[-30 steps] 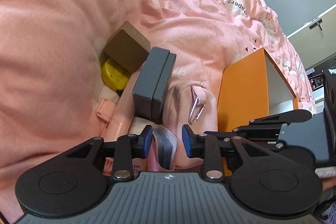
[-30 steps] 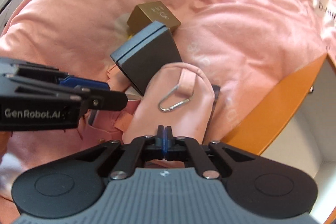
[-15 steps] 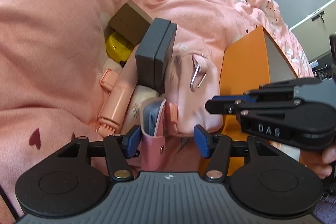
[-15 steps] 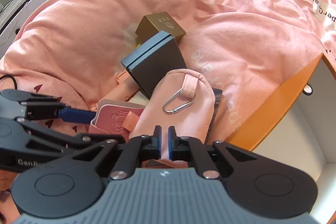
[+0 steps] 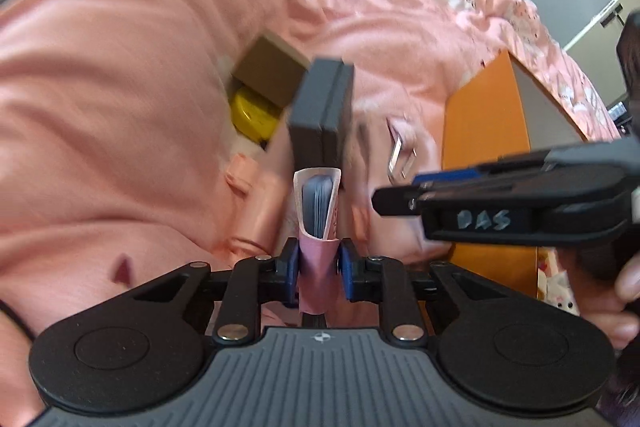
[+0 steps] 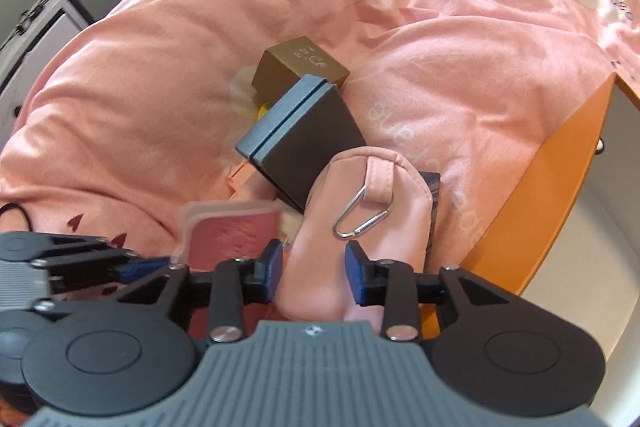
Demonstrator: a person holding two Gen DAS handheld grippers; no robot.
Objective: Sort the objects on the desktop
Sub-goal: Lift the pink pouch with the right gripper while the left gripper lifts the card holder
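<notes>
My left gripper (image 5: 319,263) is closing, and its blue pads press on a pink card wallet (image 5: 318,211) that stands upright with its cards showing. In the right wrist view the same wallet (image 6: 232,231) is held just left of a pink pouch (image 6: 360,195) with a metal clip. My right gripper (image 6: 314,269) is opening, and the pouch's near end lies between its fingers without being pinched. Behind them a dark grey box (image 6: 304,135) leans on the pouch, with a brown cube box (image 6: 300,67) further back.
Everything lies on a rumpled pink quilt (image 6: 160,67). An orange drawer box (image 6: 560,167) with a white inside stands open at the right. A yellow round object (image 5: 252,111) sits under the brown box, and a pink tube (image 5: 256,203) lies left of the wallet.
My left gripper opened wide around the pink wallet, then closed on it and drew it upright. My right gripper went from shut to open over the pouch's near end.
</notes>
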